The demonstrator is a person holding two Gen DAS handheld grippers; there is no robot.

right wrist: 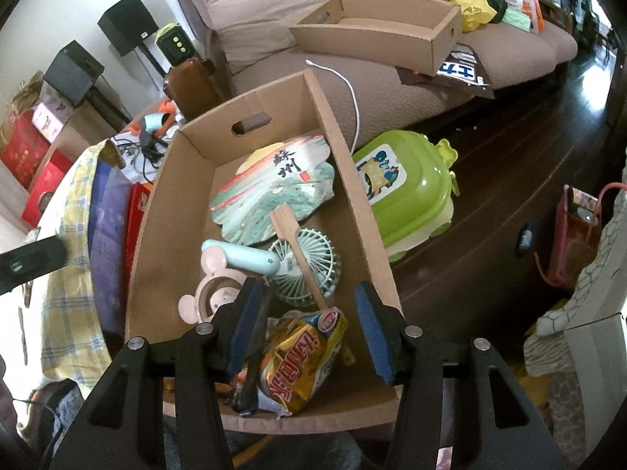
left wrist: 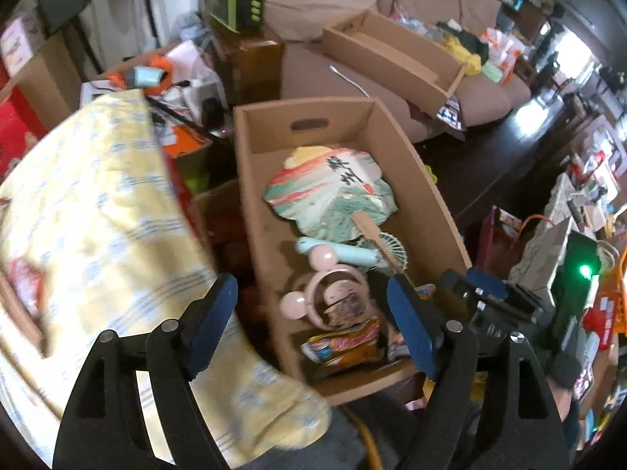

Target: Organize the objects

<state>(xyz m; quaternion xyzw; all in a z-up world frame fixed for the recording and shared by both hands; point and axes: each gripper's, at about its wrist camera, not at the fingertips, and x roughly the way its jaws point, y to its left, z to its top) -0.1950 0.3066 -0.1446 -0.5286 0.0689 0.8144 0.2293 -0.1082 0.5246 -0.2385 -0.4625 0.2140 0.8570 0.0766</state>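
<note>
Right wrist: right gripper [right wrist: 309, 329] wide open, holds nothing, hangs over near end of box [right wrist: 376, 231] above snack bag [right wrist: 301, 356]. Paper fan [right wrist: 270, 188], mint fan [right wrist: 309, 262], pink fan [right wrist: 211, 297] fill box floor — bare cardboard only at far end. Green tub [right wrist: 411, 192] touches right wall. Left gripper [left wrist: 313, 329] open, empty, at left wall; yellow cloth [left wrist: 98, 235] crowds that side.

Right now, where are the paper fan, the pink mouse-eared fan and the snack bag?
paper fan [right wrist: 270, 180], right wrist view, painted face.
pink mouse-eared fan [left wrist: 333, 297], left wrist view, ring.
snack bag [right wrist: 298, 360], right wrist view, yellow front.
</note>
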